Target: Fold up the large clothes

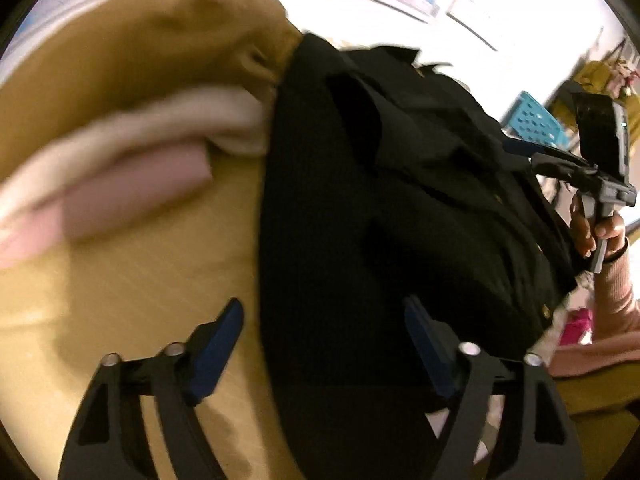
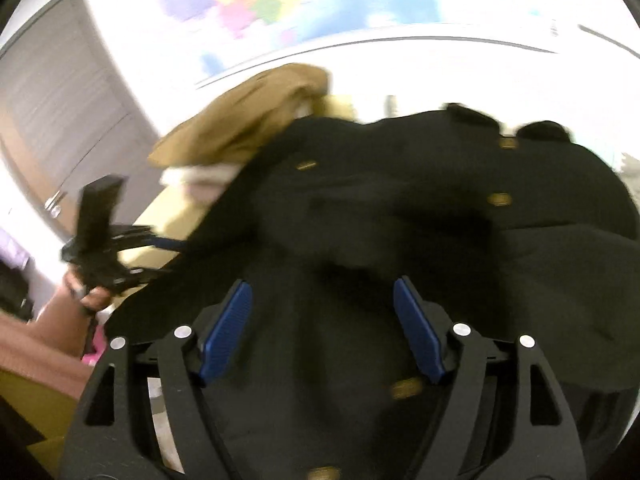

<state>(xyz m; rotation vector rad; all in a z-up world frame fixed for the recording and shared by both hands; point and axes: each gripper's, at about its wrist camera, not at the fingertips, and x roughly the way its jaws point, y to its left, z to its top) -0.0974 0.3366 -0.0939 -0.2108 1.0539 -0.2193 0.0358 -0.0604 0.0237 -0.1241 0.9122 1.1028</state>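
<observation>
A large black coat (image 1: 380,200) with gold buttons (image 2: 499,199) lies spread on the yellow tabletop (image 1: 132,280). My left gripper (image 1: 322,320) hovers open over the coat's left edge, one finger above bare table and the other above black cloth. My right gripper (image 2: 322,312) stands open just above the middle of the coat (image 2: 360,220), with nothing pinched between its blue pads (image 2: 228,332). In the right wrist view the left gripper (image 2: 160,256) shows at the coat's left border, held by a hand (image 2: 92,300).
A tan garment (image 1: 140,48) and a folded white and pink piece (image 1: 120,168) lie bunched at the table's far left, touching the coat. A white wall edge (image 2: 400,44) runs behind. A teal perforated crate (image 1: 532,120) stands off to the right.
</observation>
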